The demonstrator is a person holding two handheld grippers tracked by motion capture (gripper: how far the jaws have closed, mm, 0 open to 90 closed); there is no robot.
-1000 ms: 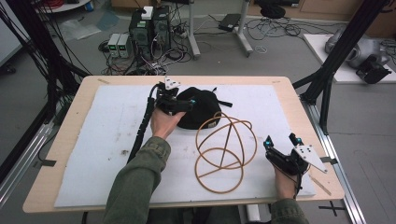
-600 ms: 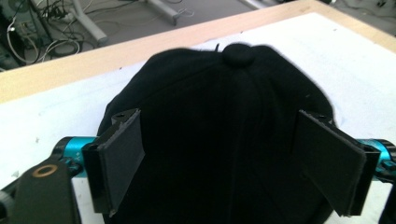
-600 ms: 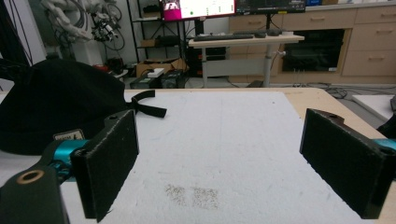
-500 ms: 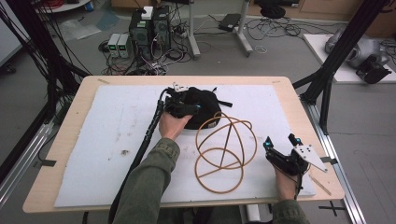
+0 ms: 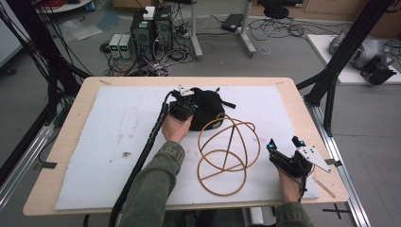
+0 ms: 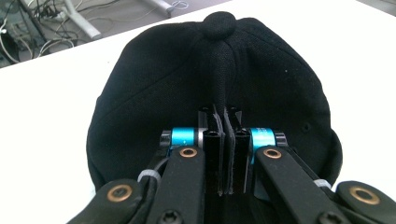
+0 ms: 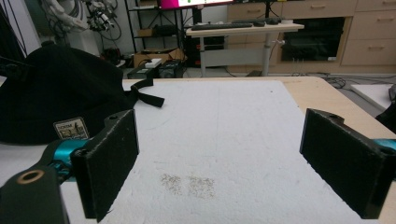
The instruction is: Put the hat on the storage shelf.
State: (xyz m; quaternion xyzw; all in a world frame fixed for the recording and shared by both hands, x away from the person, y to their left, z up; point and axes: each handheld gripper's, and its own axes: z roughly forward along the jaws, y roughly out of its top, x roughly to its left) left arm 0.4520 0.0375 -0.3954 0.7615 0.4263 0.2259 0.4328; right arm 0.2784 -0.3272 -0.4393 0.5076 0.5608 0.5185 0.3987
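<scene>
Your left gripper (image 5: 187, 100) sits at the near-left edge of the black fabric cap (image 5: 206, 106), which lies on the white foam mat (image 5: 104, 142) toward the far middle of the wooden table (image 5: 71, 101). In the left gripper view the jaws are pressed together on a raised fold of the black fabric cap (image 6: 215, 88) — the pinched cloth stands up in a thin ridge between the pads, running toward the round button at the crown. Your left hand (image 5: 176, 127) wraps the gripper's body, and its thick black cable (image 5: 142, 161) trails back along your green sleeve (image 5: 151, 189) to the table's near edge.

Just beside the cap, toward you and to the right, rests a thin tan wire-like frame of crossed hoops (image 5: 227, 153); one loop touches or overlaps the cap's edge, though you cannot tell which from above.

Further right, your right gripper (image 5: 283, 150) hovers near the mat's near-right corner, well apart from the cap and beside the hoops. Its jaws are spread wide with nothing between them — the right gripper view shows bare mat with a faint brownish stain (image 7: 187, 184) in the gap, the cap (image 7: 60, 93) off to the left with a small label and its strap lying on the mat.
</scene>
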